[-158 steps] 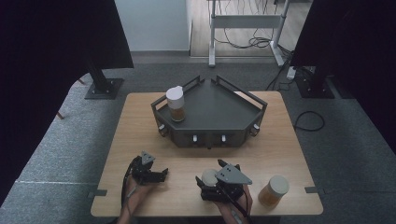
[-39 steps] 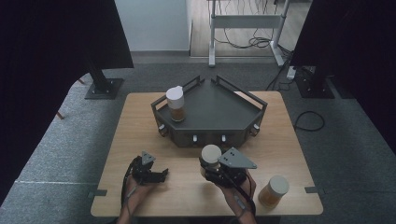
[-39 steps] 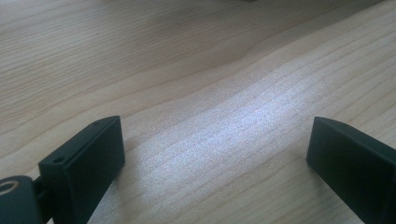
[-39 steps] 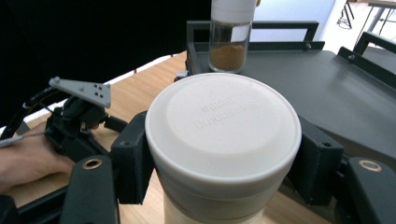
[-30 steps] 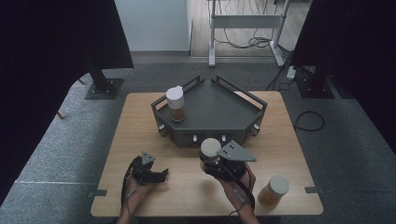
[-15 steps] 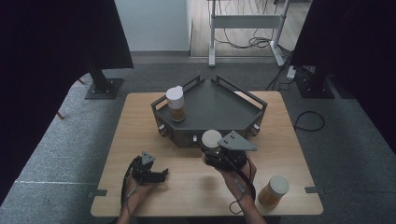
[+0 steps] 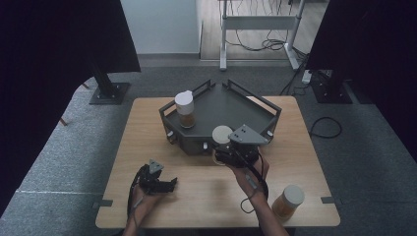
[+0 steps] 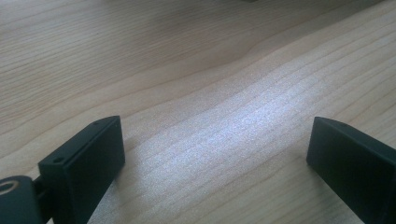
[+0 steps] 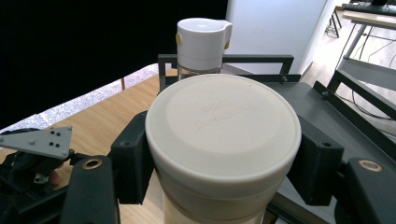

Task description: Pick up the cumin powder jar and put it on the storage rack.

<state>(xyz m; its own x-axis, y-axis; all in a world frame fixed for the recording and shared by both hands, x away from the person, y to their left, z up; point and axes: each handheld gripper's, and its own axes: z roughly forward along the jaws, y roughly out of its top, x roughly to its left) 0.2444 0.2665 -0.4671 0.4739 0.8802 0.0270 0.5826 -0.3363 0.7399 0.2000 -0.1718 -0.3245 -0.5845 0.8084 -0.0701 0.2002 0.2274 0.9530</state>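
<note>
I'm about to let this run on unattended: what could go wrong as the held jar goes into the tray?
1. The right gripper grips the jar just under its lid, so it may tilt or slip.
2. The jar hangs at the tray front edge; carried low, it could hit the rim.
3. Another jar stands in the tray; a placement close to it might knock it over.

High view overhead, gripper views close (shared table (image 7: pixel 147 123)).

matt plastic lid (image 9: pixel 223 125), wooden table (image 8: pixel 196 70)
</note>
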